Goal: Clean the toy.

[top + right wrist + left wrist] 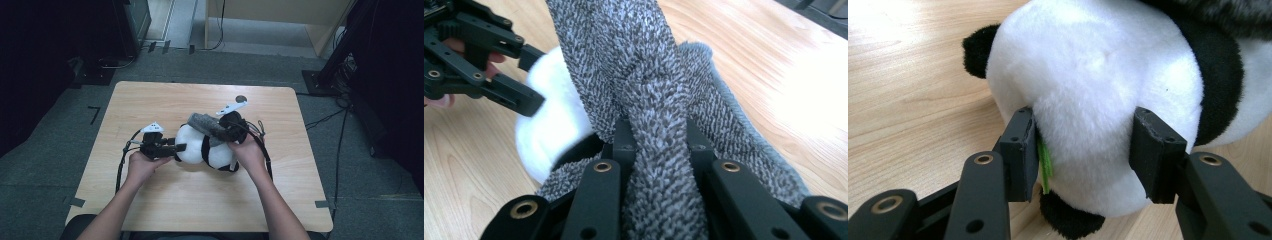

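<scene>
A black-and-white plush panda (207, 147) lies near the middle of a light wooden table (150, 205), with a grey knitted cloth (202, 124) draped over its top. No brand, label or writing can be read anywhere; a small green tag or leaf (1044, 162) sticks out beside the panda's white head, against one pad.

The left gripper (176, 148) comes in level from the panda's left. In the left gripper view its two black pads press into either side of the white head, dimpling the fur, so it is grasping the panda.

The right gripper (226, 129) sits at the panda's upper right. In the right gripper view its jaws are clenched on a bunched fold of the grey cloth, which rises between them and spreads over the panda.

Past the panda's far side, a small dark round mark (241, 98) sits near the table's far edge. Cables (320, 120) trail across the grey floor to the panda's right, well clear of the table.
</scene>
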